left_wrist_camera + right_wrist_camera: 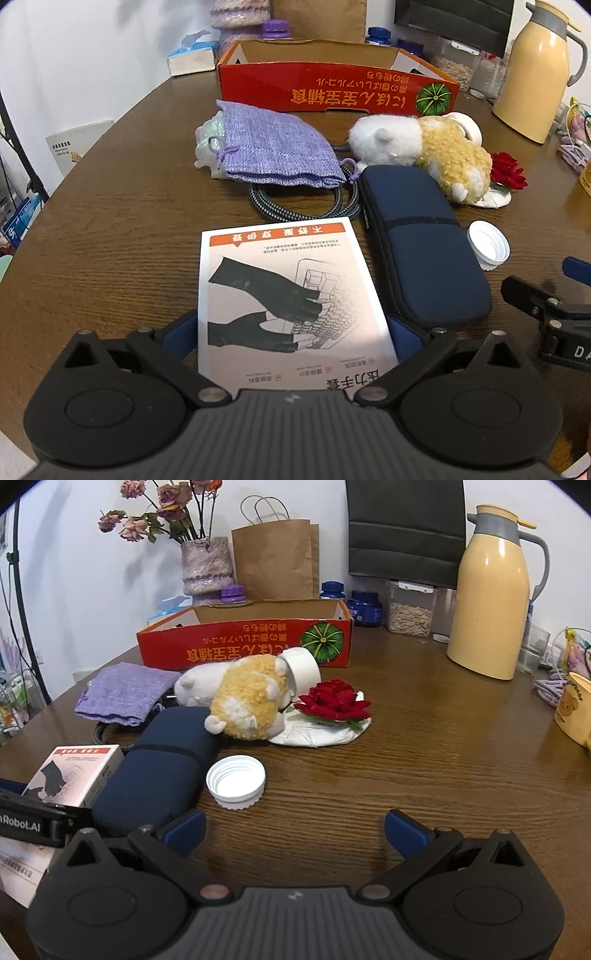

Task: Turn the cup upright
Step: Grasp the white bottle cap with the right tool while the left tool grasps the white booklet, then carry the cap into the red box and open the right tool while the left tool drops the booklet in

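Hovering low over the wooden table [424, 738], right gripper [294, 829] spread wide, gripping nothing. Left gripper [293, 332] likewise released, straddling a white box [291, 295] without pinching. Well ahead, white cup [301, 666] lying tipped on its side behind the plush toy [240, 698], near the orange carton [243, 642].

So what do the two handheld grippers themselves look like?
Both match: the left gripper and right gripper have black linkage arms with silver rivets, round black hubs, a ribbed grey centre plate and blue finger pads. White lettering marks each body's side.
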A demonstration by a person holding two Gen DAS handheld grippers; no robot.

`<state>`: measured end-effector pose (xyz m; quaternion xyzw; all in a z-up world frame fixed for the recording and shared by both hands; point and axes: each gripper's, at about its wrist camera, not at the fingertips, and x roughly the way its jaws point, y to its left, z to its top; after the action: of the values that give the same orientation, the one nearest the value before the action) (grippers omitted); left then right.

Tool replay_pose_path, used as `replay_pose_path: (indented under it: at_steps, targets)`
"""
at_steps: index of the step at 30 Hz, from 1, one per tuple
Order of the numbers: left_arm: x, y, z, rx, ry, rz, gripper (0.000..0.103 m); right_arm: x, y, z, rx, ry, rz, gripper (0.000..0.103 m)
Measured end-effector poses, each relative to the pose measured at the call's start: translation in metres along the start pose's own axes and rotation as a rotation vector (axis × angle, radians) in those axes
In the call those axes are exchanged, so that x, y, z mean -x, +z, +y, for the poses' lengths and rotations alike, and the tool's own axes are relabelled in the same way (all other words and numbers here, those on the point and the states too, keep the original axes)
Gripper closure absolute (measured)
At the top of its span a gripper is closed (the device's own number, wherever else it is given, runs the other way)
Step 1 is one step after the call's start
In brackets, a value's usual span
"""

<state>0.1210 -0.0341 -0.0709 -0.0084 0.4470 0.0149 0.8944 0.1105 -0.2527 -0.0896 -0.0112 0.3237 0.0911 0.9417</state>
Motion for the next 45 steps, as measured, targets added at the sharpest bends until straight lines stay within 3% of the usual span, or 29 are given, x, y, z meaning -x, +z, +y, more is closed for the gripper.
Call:
replay_pose_path:
  at_steps: [8, 23, 26, 28, 30, 45]
  targets:
    - [0.011, -0.003, 0.013, 0.02, -0.017, -0.061, 0.001, -0.003, 0.005, 0.004, 0.048, 0.0, -0.036, 0.001]
    - [0.04, 0.006, 0.034, 0.037, -0.045, -0.169, 0.001, -0.034, 0.02, 0.024, 0.137, 0.044, -0.023, 0.028]
    - [0.044, 0.009, 0.034, 0.035, -0.05, -0.186, 0.001, -0.039, 0.023, 0.021, 0.121, 0.09, -0.018, 0.038]
    - [0.044, 0.012, 0.035, 0.036, -0.053, -0.192, 0.001, -0.039, 0.024, 0.021, 0.121, 0.118, -0.022, 0.056]
    - [0.045, 0.014, 0.034, 0.037, -0.056, -0.198, 0.001, -0.038, 0.024, 0.023, 0.131, 0.123, -0.028, 0.064]
    - [0.056, 0.041, 0.03, 0.027, -0.089, -0.255, 0.001, -0.008, 0.038, 0.018, 0.102, 0.101, -0.125, 0.064]
